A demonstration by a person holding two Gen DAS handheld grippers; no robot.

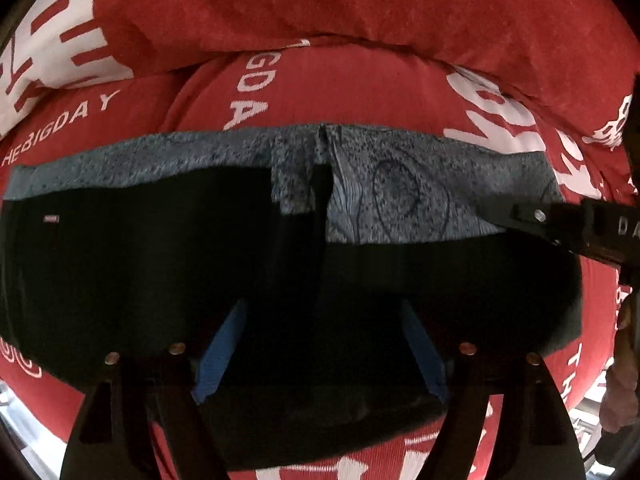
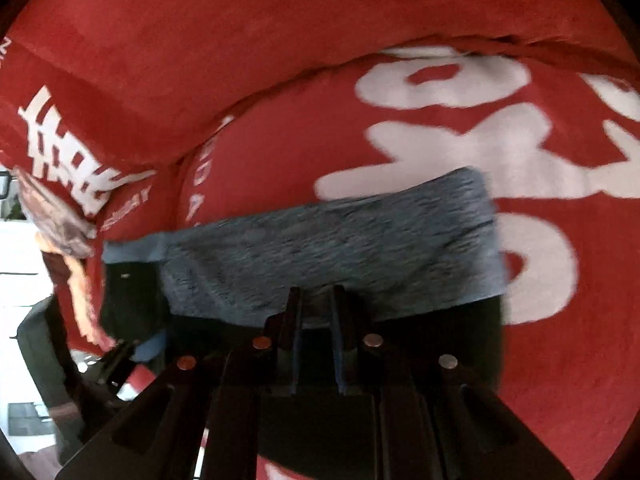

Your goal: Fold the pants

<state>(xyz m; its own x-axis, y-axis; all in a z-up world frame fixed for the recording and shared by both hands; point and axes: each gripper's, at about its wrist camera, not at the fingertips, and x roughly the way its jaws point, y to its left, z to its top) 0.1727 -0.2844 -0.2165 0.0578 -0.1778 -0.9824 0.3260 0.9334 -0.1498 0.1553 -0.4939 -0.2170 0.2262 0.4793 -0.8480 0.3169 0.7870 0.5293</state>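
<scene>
Pants (image 1: 160, 260) flat on red cover (image 1: 360, 80); left gripper (image 1: 320, 344) wide; right gripper (image 2: 316, 300) narrow, possibly pinching pants.

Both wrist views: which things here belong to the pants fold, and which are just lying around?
Job:
pants, black with blue-grey patterned lining
left gripper, open over the pants
right gripper, nearly closed at the pants' edge

Not the job:
red bedcover with white lettering
red pillow

Red sofa seat (image 1: 344, 80) with white lettering is carrying everything. Black pants (image 1: 140, 264) with blue lining are lying on it.
</scene>
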